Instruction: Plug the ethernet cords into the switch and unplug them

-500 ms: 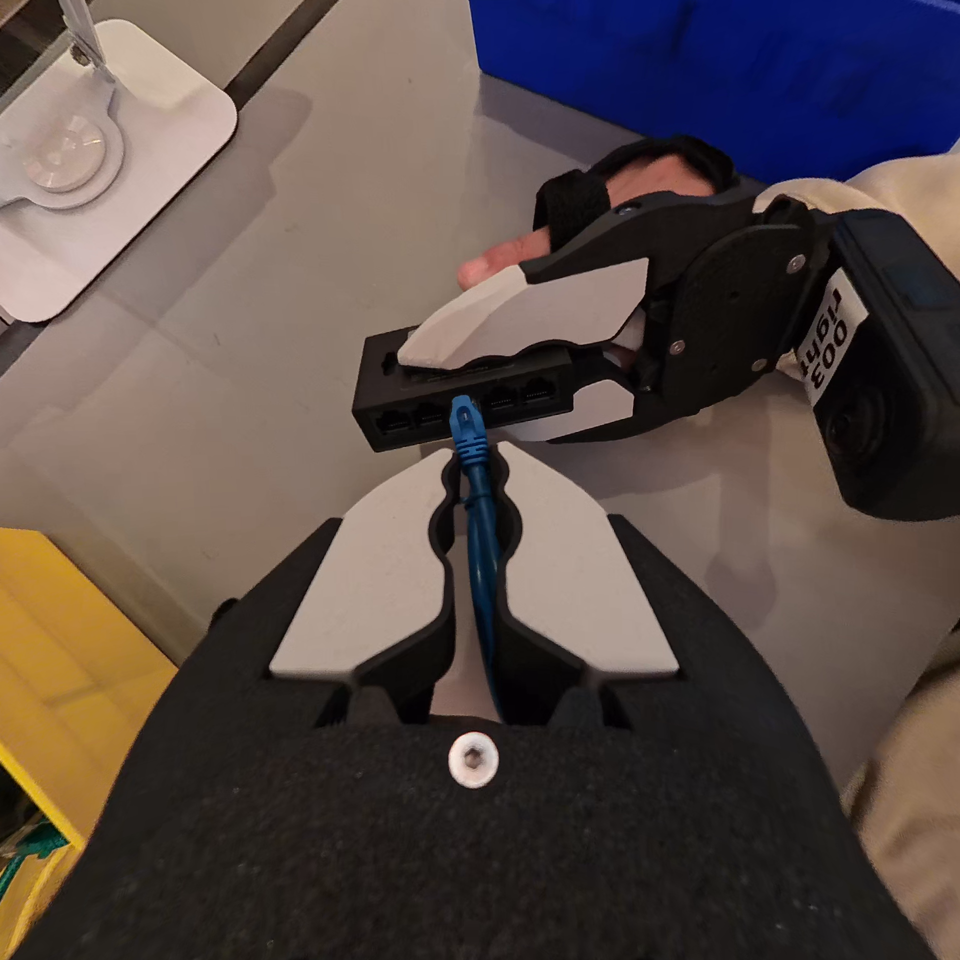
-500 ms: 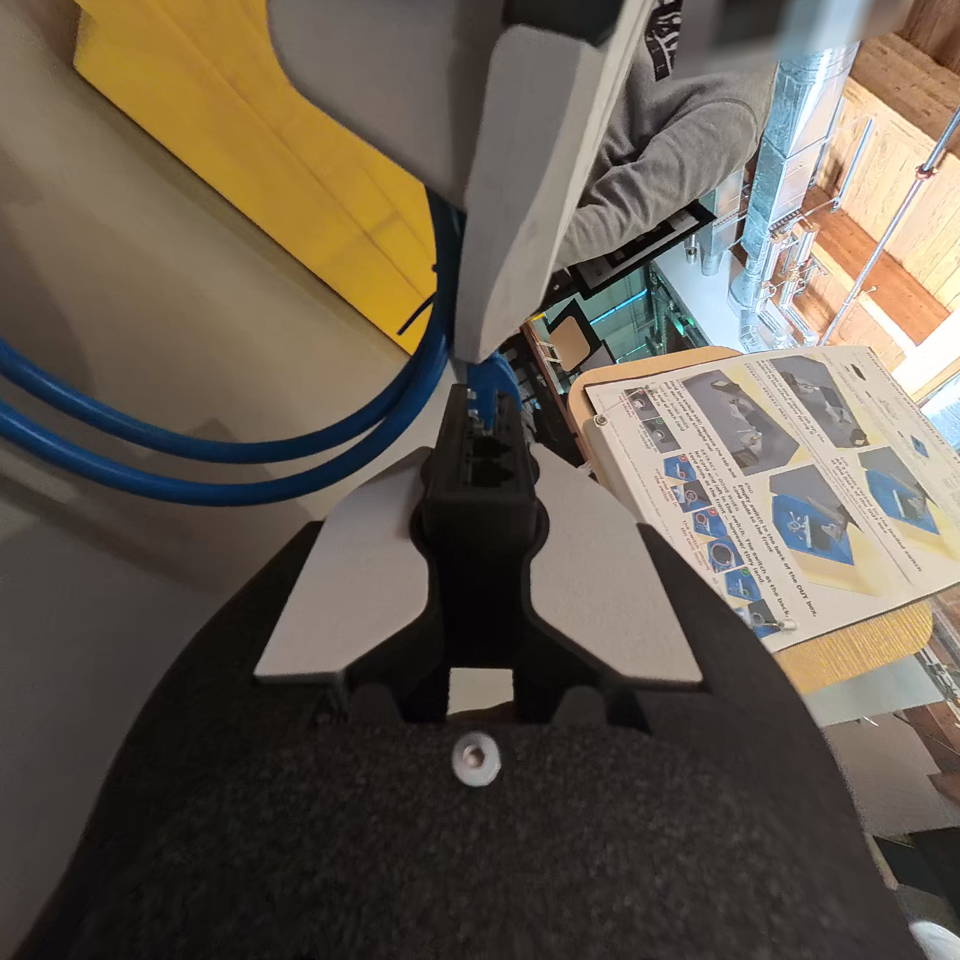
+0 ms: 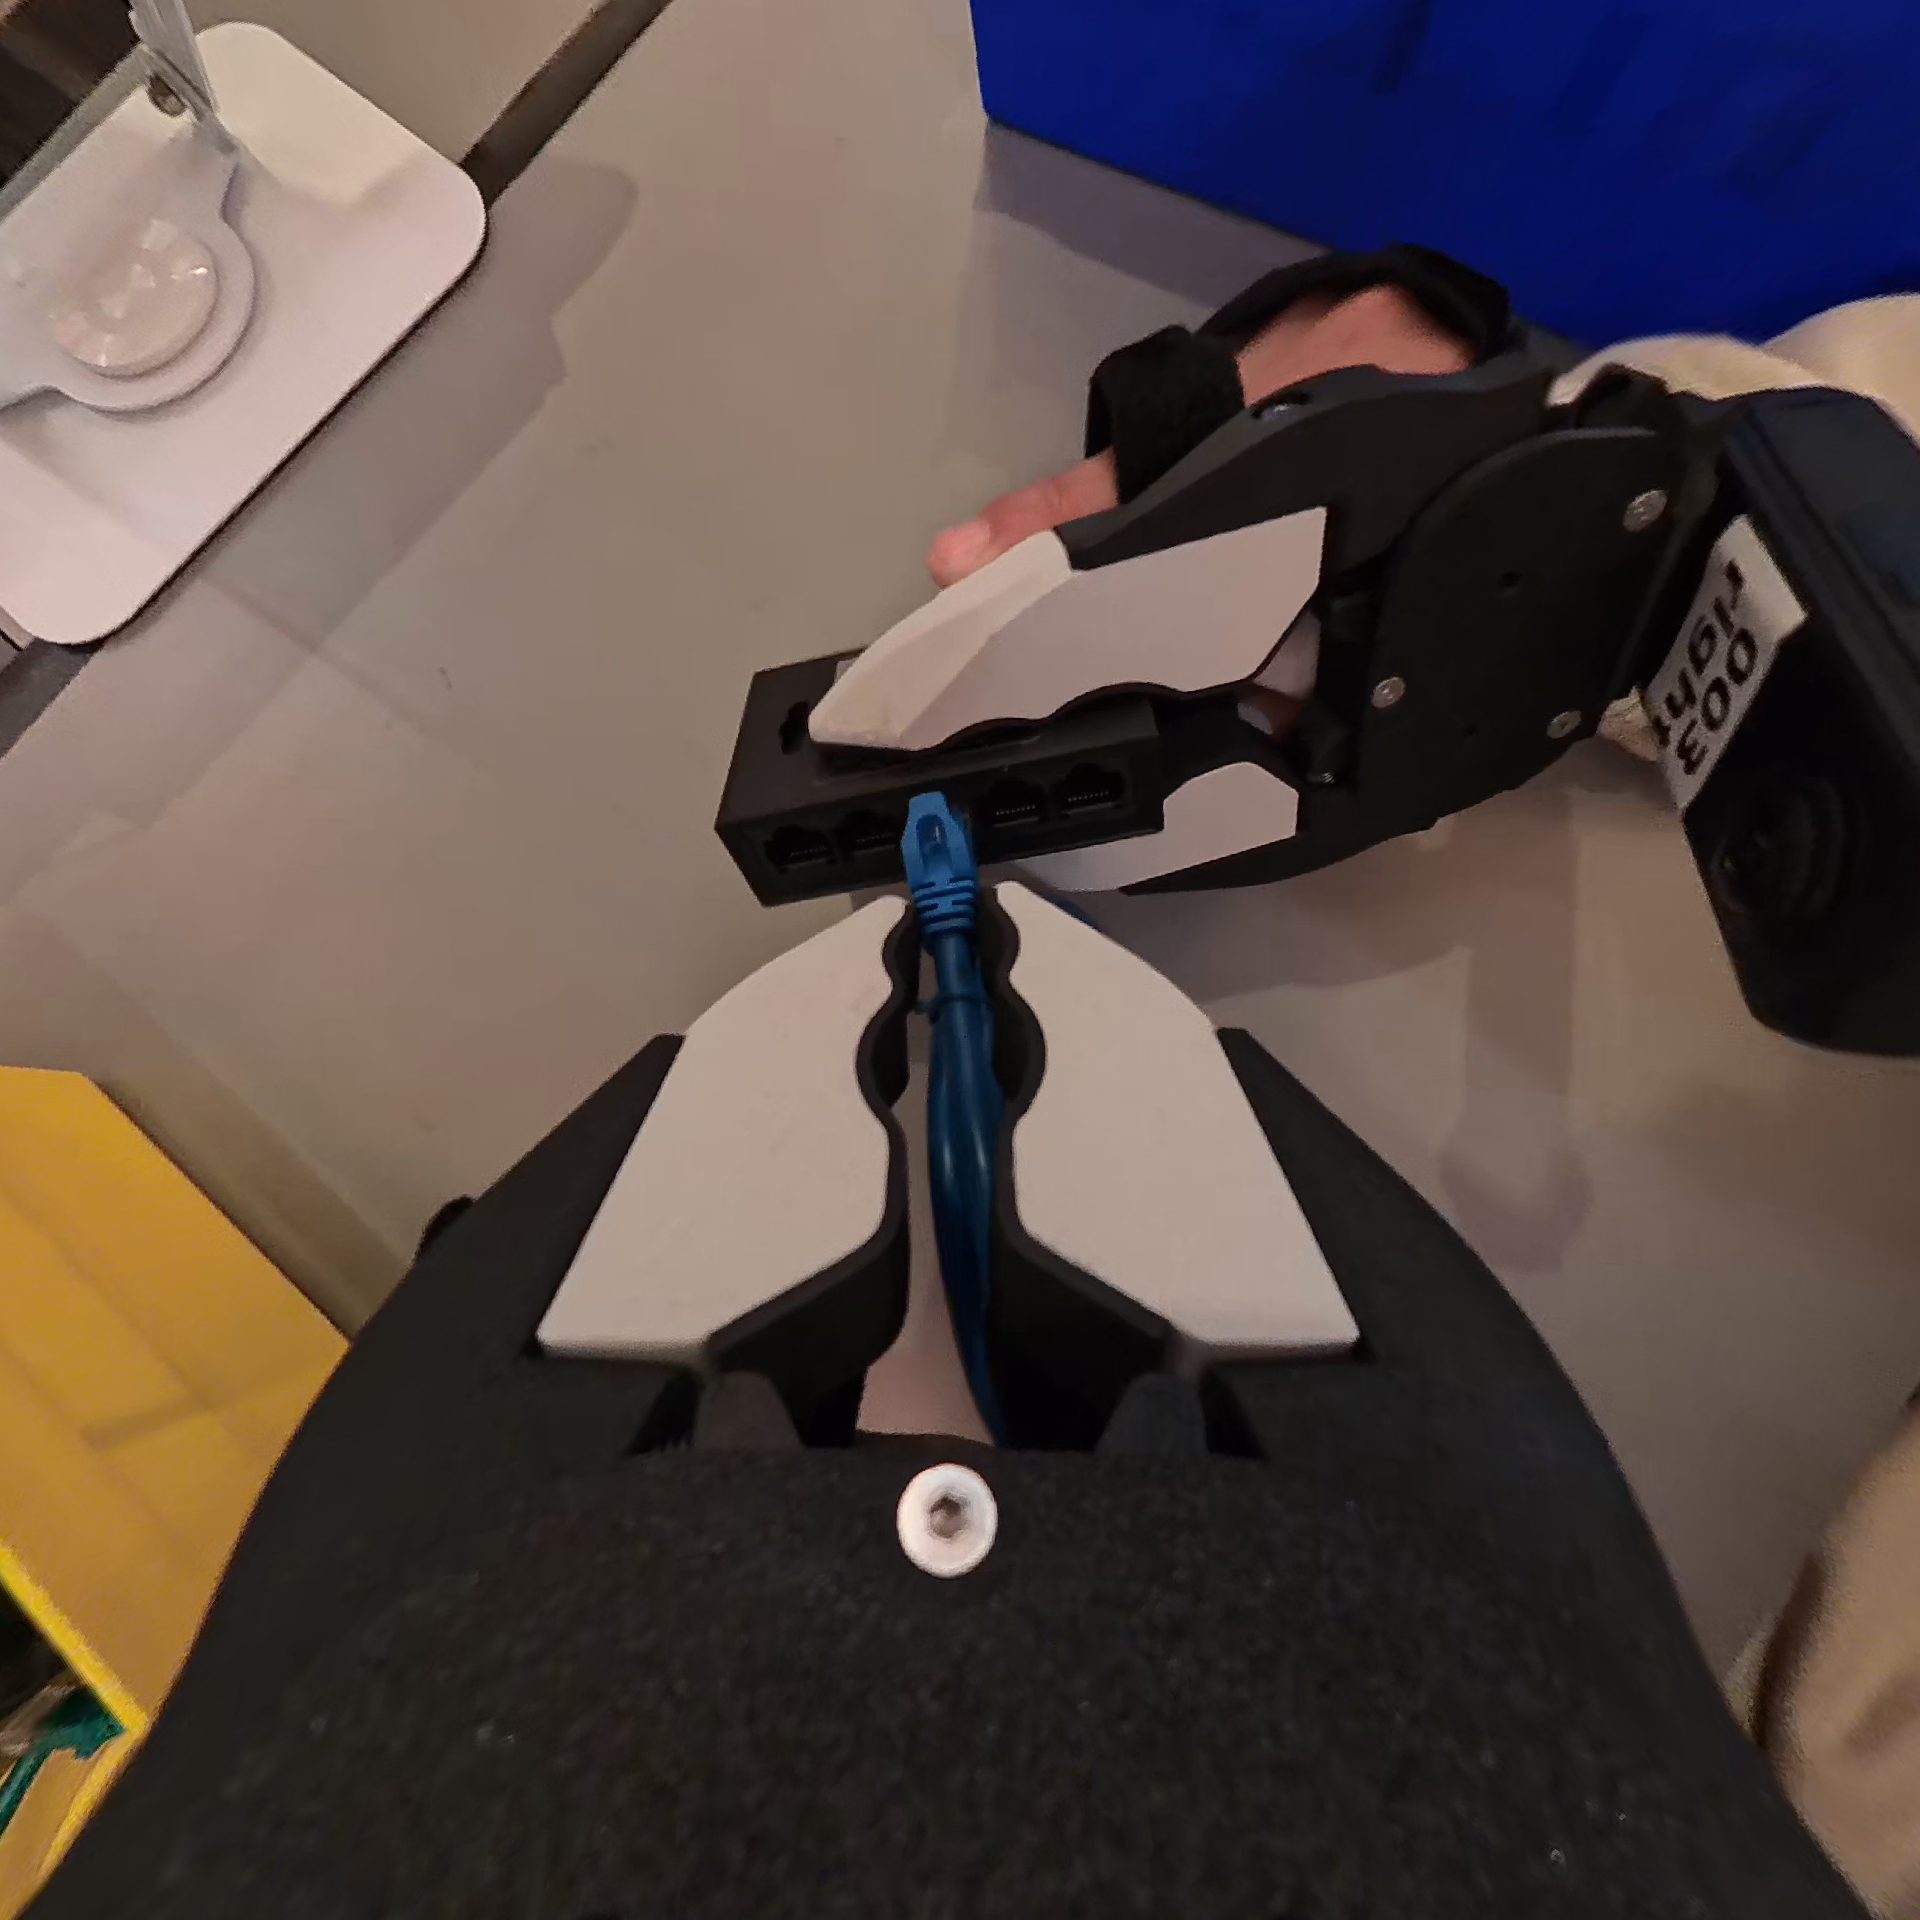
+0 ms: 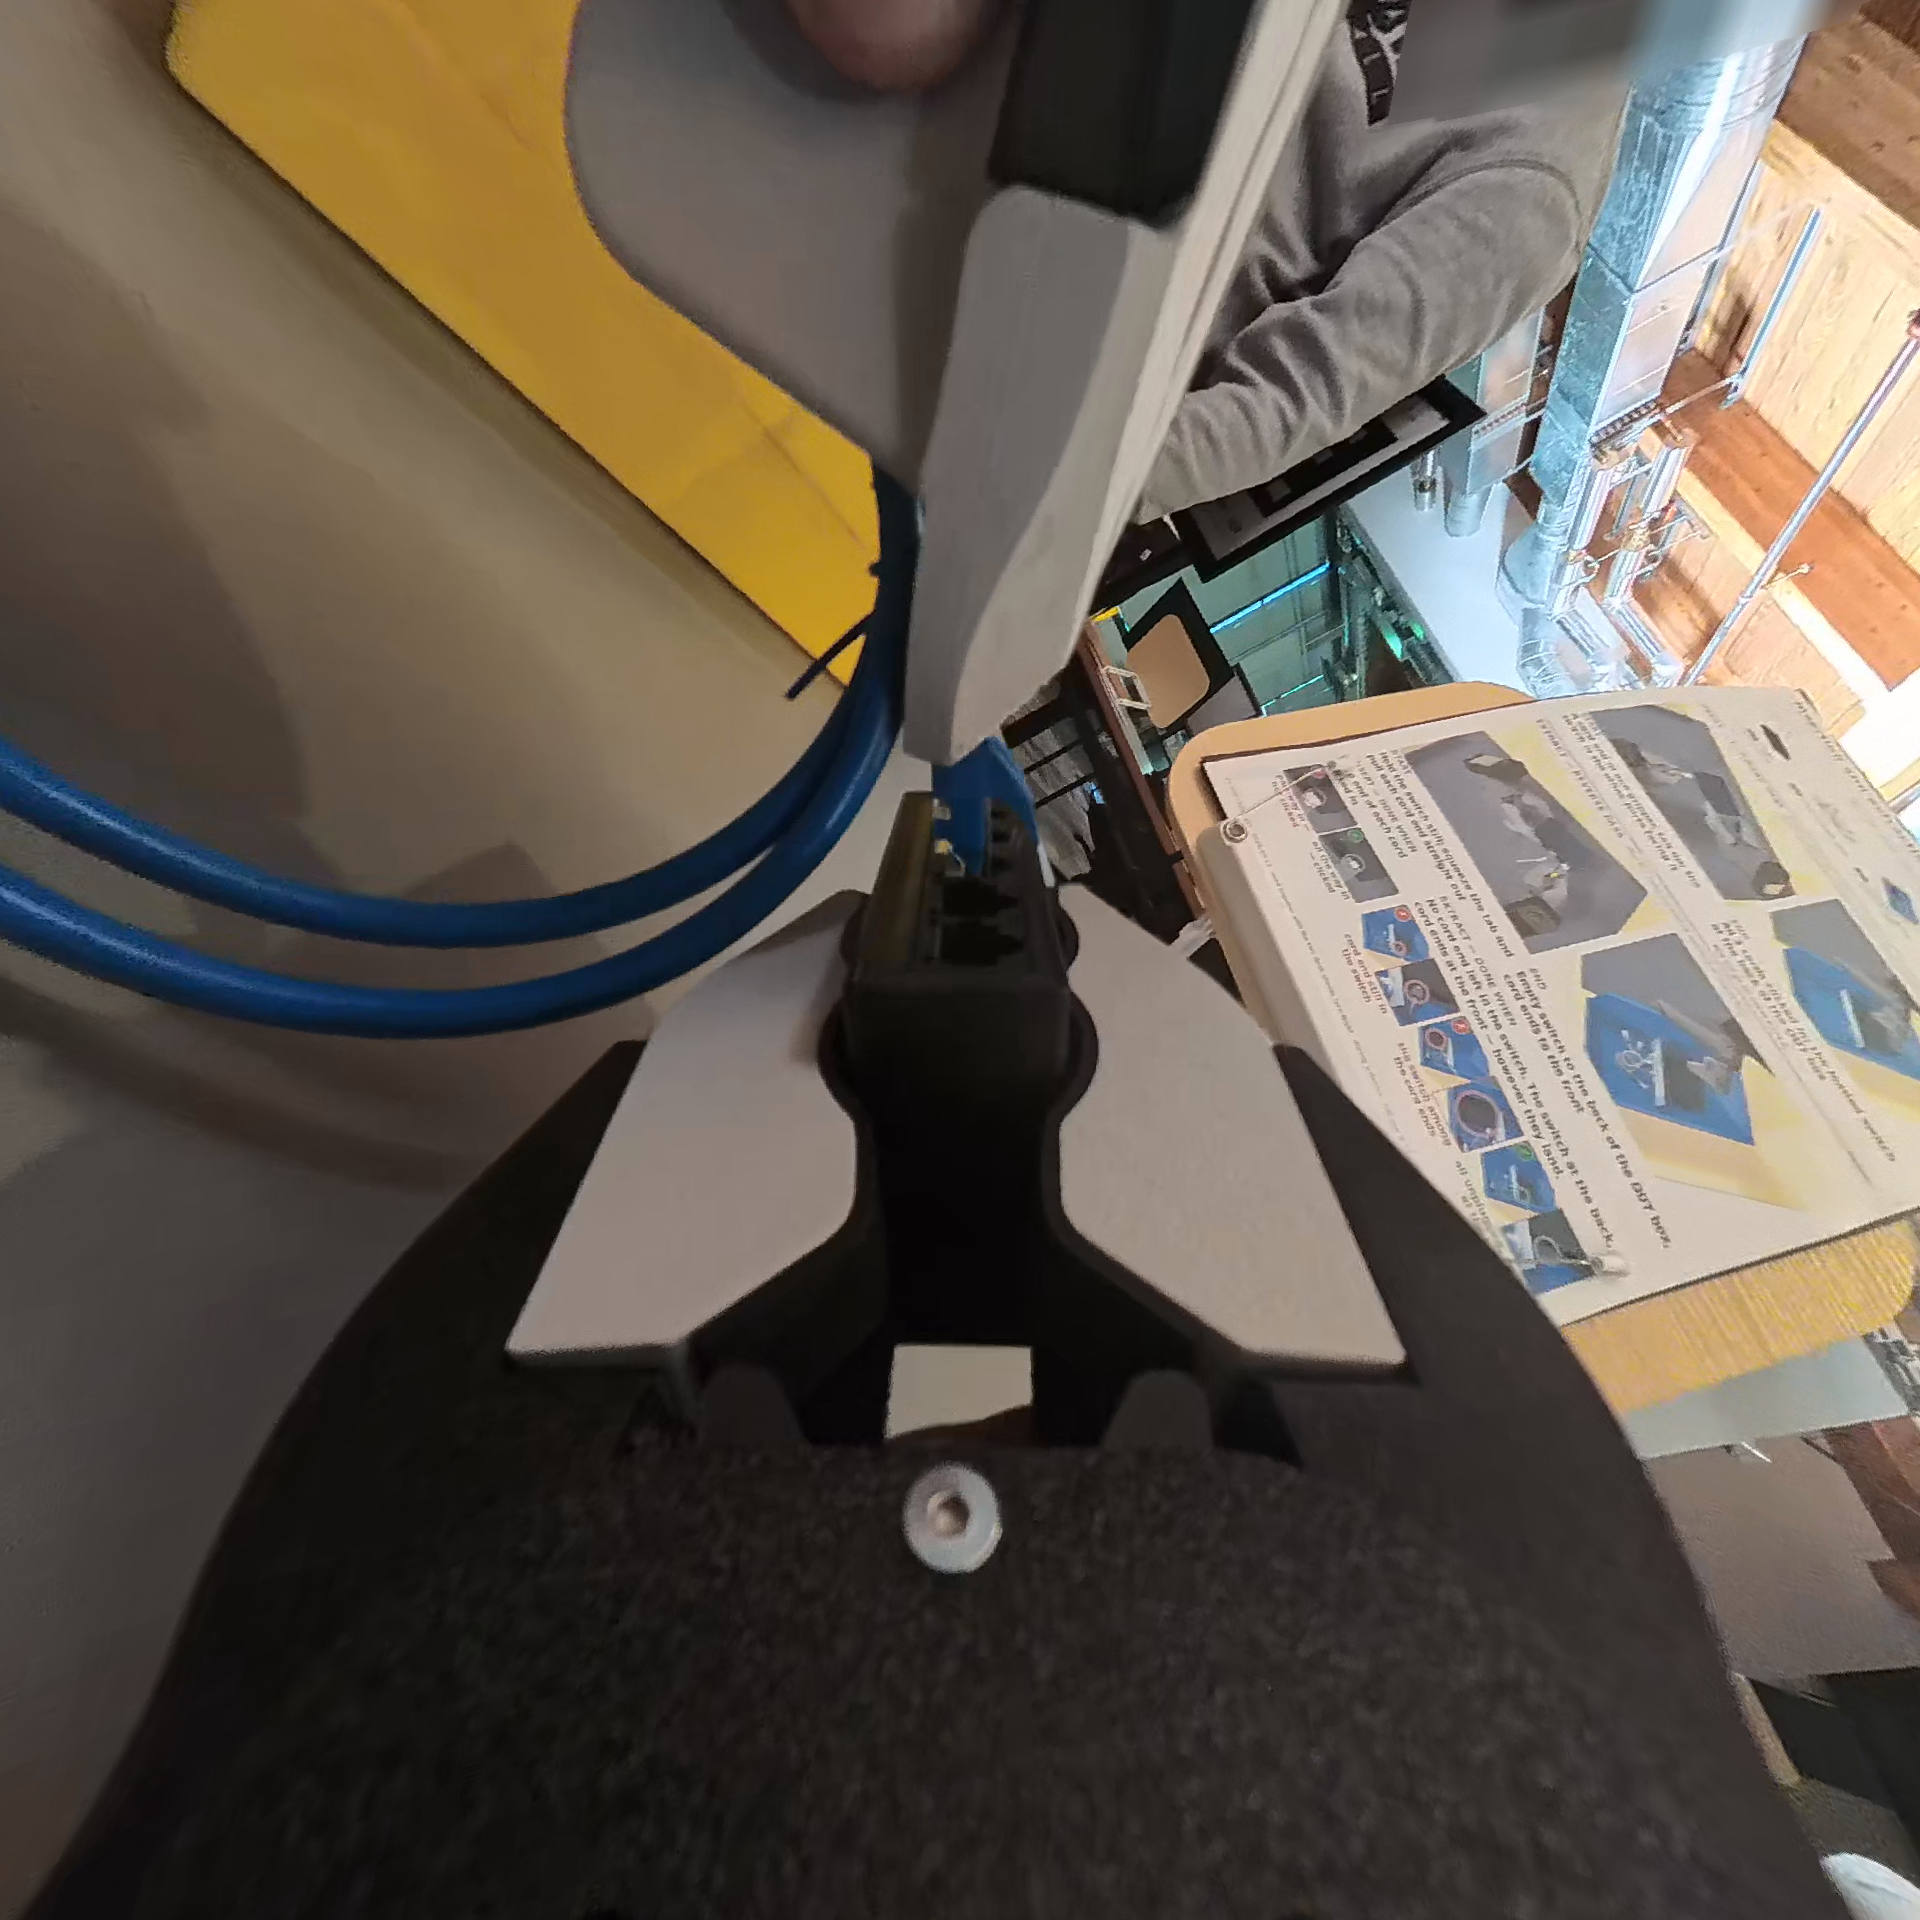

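Observation:
In the left wrist view, my left gripper (image 3: pixel 948 920) is shut on a blue ethernet cord (image 3: pixel 961 1091) just behind its plug (image 3: pixel 938 847). The plug sits at the mouth of the middle port of the black switch (image 3: pixel 821 831); I cannot tell how deep it is. My right gripper (image 3: pixel 987 790) comes in from the right, shut on the switch from above and below, holding it just above the table. In the right wrist view, my right gripper (image 4: pixel 956 914) clamps the switch (image 4: pixel 956 997) end-on. The left gripper's finger (image 4: pixel 1018 468) reaches down from above, and the cord (image 4: pixel 416 935) loops off to the left.
A blue bin (image 3: pixel 1455 125) stands behind the right hand. A white stand base (image 3: pixel 208 312) lies at the far left. A yellow bin (image 3: pixel 125 1351) sits at the near left and also shows in the right wrist view (image 4: pixel 520 312). An instruction sheet (image 4: pixel 1558 987) and a person's grey sleeve (image 4: pixel 1403 291) are beyond the table.
Almost nothing has changed. Both grippers keep their grips and the plug stays at the same port, with only a slight shift of the left gripper against the switch.

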`<state>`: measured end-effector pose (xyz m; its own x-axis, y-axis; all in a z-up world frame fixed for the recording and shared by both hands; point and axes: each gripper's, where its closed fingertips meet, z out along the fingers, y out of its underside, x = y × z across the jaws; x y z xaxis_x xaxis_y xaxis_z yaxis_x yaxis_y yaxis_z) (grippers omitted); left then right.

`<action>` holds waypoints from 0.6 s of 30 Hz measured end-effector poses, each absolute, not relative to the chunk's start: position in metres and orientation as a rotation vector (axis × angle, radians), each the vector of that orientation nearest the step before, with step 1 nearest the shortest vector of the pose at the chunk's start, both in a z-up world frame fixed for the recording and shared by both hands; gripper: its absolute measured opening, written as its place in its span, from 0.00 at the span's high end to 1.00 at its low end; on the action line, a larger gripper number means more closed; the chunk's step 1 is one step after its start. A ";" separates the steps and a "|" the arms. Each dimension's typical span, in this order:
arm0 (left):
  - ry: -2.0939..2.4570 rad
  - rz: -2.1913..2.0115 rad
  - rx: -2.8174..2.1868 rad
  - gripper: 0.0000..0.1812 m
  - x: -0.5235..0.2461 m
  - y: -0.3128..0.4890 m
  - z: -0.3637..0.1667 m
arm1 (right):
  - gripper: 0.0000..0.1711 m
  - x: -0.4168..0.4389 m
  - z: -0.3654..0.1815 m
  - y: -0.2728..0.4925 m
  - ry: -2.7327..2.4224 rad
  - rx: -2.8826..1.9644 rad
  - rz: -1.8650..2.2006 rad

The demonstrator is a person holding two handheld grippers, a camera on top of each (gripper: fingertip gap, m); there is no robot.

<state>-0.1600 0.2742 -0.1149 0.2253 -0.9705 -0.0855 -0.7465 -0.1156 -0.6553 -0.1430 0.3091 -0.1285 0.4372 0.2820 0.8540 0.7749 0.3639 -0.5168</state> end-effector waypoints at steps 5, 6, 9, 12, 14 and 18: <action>1.568 -0.592 -1.894 0.94 -0.162 0.263 -0.098 | 0.82 -0.144 -0.112 0.304 -1.067 -1.145 -0.374; 1.564 -0.589 -1.891 0.94 -0.165 0.260 -0.097 | 0.83 -0.147 -0.110 0.301 -1.066 -1.131 -0.375; 1.518 -0.606 -1.882 0.92 -0.176 0.243 -0.096 | 0.82 -0.156 -0.112 0.290 -1.115 -1.075 -0.378; 1.387 -0.700 -1.844 0.88 -0.203 0.220 -0.077 | 0.83 -0.150 -0.118 0.294 -1.129 -1.095 -0.419; 1.249 -0.779 -1.840 0.83 -0.230 0.203 -0.072 | 0.83 -0.142 -0.116 0.299 -1.098 -1.114 -0.421; 1.027 -0.857 -1.836 0.81 -0.280 0.175 -0.102 | 0.83 -0.135 -0.113 0.305 -1.056 -1.145 -0.413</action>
<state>-0.2802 0.1749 -0.1020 0.4296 -0.8895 0.1556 -0.3129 -0.3083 -0.8984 -0.1354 0.3048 -0.1131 0.4847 0.2290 0.8441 0.7405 0.4061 -0.5354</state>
